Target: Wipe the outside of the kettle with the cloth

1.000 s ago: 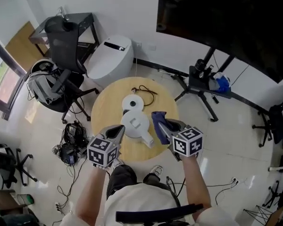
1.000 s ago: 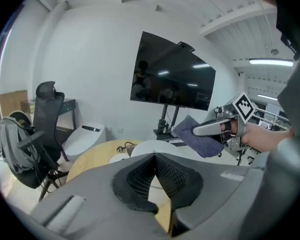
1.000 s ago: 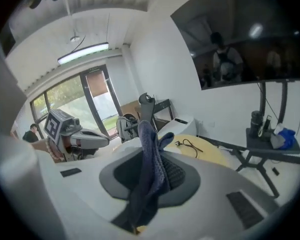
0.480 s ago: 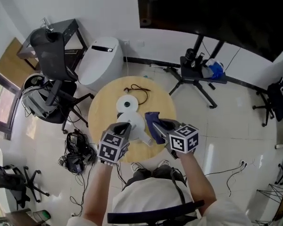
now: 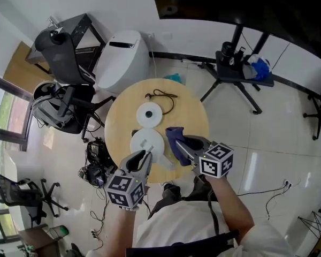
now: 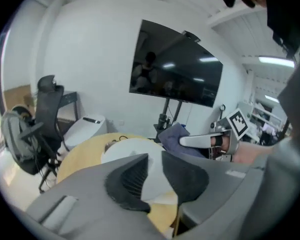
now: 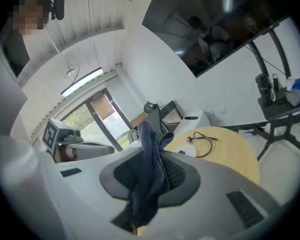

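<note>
The white kettle (image 5: pixel 147 142) stands on the round wooden table (image 5: pixel 190 114), just in front of its round white base (image 5: pixel 149 113). My left gripper (image 5: pixel 144 157) is at the kettle's near edge. Its jaws have just been opening and stand a little apart; the kettle (image 6: pixel 125 151) shows beyond the gap, with nothing pressed between the pads. My right gripper (image 5: pixel 181 145) is shut on a dark blue cloth (image 5: pixel 174 137) right of the kettle. The cloth (image 7: pixel 152 169) hangs bunched between its jaws. From the left gripper view, the cloth (image 6: pixel 175 136) sits at the kettle's right side.
A black cord (image 5: pixel 160 97) lies on the table behind the base. Around the table stand a black office chair (image 5: pixel 64 47), a white rounded appliance (image 5: pixel 123 55), a black tripod stand (image 5: pixel 238 68) and a tangle of cables (image 5: pixel 96 162) on the floor. A dark screen hangs on the wall.
My left gripper has drawn back toward me from the kettle and its jaws have parted. The right gripper stays beside the kettle with the cloth, rolled slightly.
</note>
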Tool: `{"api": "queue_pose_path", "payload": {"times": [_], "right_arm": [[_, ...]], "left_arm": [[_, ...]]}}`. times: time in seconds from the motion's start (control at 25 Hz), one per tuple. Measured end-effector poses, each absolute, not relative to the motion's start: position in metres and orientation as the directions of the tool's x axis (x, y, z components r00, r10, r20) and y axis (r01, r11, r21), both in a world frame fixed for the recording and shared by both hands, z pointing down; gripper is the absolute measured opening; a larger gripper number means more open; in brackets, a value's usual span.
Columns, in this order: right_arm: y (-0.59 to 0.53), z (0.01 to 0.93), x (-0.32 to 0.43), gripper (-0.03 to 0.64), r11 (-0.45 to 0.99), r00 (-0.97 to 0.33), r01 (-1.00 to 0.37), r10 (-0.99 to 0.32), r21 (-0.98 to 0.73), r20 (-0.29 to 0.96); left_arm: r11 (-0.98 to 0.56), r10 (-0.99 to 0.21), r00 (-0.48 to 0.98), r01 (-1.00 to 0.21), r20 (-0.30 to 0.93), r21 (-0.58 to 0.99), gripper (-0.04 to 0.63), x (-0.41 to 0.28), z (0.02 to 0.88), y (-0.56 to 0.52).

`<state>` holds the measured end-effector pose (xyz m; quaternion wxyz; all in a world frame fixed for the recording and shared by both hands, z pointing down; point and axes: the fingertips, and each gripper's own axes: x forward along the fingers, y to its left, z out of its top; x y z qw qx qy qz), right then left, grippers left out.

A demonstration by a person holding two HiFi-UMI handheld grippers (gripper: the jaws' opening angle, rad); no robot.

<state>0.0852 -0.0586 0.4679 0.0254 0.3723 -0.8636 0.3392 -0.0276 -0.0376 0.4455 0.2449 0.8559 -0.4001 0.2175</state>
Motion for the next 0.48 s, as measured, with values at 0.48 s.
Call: {"api": "queue_pose_path", "payload": {"times": [0.48], "right_arm": [[-0.069, 0.456, 0.080, 0.083, 0.624, -0.846, -0.517, -0.478, -0.586, 0.237]], "left_arm": [[-0.010, -0.820, 0.155, -0.966, 0.552, 0.257, 0.362, 0.003, 0.489, 0.018]]}}
